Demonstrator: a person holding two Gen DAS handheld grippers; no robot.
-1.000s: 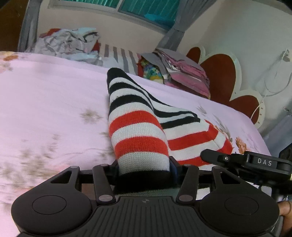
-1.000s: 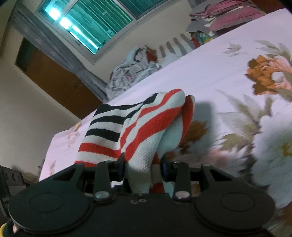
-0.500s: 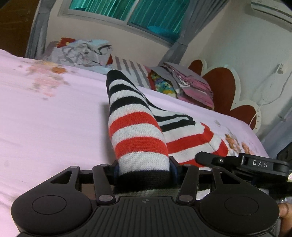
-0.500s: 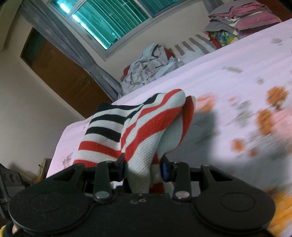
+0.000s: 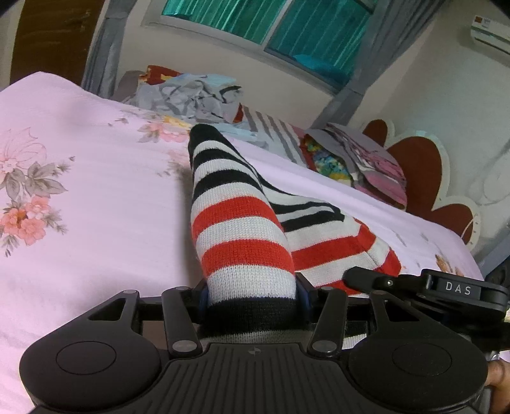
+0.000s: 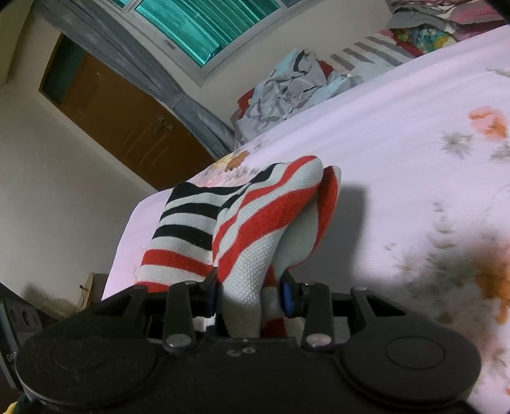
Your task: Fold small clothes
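Observation:
A striped sock (image 5: 242,229) with red, white and black bands is held between both grippers above the pink floral bedsheet (image 5: 79,197). My left gripper (image 5: 251,302) is shut on the sock's black cuff end. My right gripper (image 6: 250,299) is shut on the sock's (image 6: 255,216) white toe end, and its body shows in the left wrist view (image 5: 424,286) at the right. The sock is doubled over, its folded black-striped middle sticking out forward.
A crumpled grey-blue garment pile (image 5: 191,95) lies at the far edge of the bed. A stack of folded clothes (image 5: 360,162) sits by the red and white headboard (image 5: 424,178). A wooden door (image 6: 127,121) and a window (image 6: 197,22) stand beyond the bed.
Both grippers have swung left across the bed with the sock still held; the bed's left corner and the door now show more. The grip on the sock is unchanged.

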